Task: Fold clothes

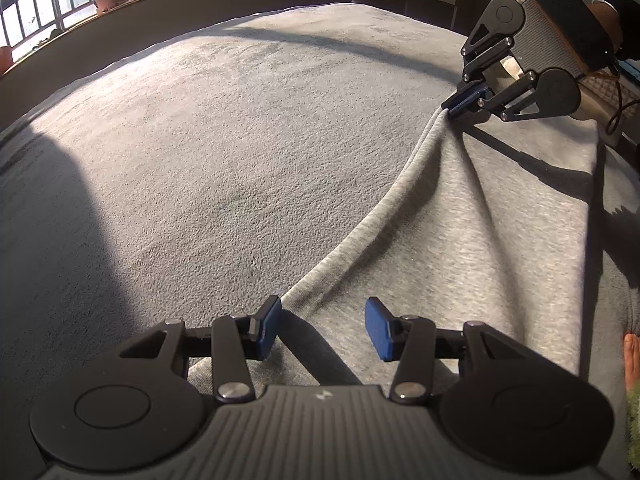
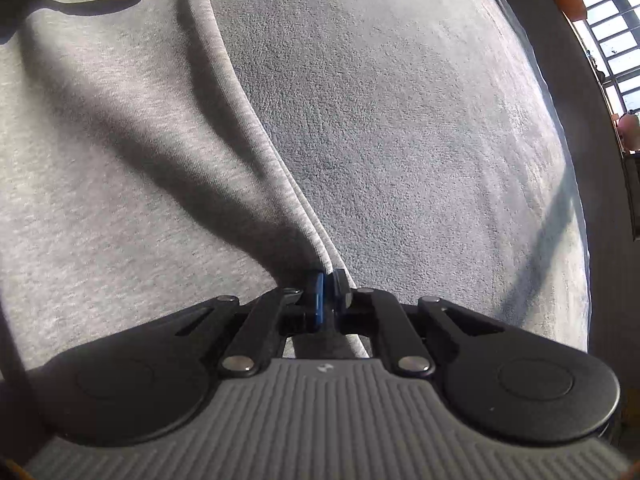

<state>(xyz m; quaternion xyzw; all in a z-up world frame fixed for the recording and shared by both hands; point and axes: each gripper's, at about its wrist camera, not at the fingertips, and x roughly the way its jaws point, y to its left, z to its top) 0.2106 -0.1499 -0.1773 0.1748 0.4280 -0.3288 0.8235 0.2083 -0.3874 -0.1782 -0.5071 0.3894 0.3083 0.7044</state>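
Two tools: right tool [image 2: 325, 289] pinches garment [image 2: 120, 160] edge; left tool [image 1: 326, 326] straddles it.

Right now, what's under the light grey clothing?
Under the grey garment lies the fuzzy grey blanket, showing bare beside the garment's edge. Anything else beneath is covered. The right gripper pinches that edge; the left gripper hangs open.

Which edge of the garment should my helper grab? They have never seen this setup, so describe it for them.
A fuzzy grey blanket covers the whole surface, and a smoother, light grey garment lies on one side of it. The garment's rolled edge is the curved border where knit meets blanket. It runs from the open left gripper to the right gripper, which is shut on it.
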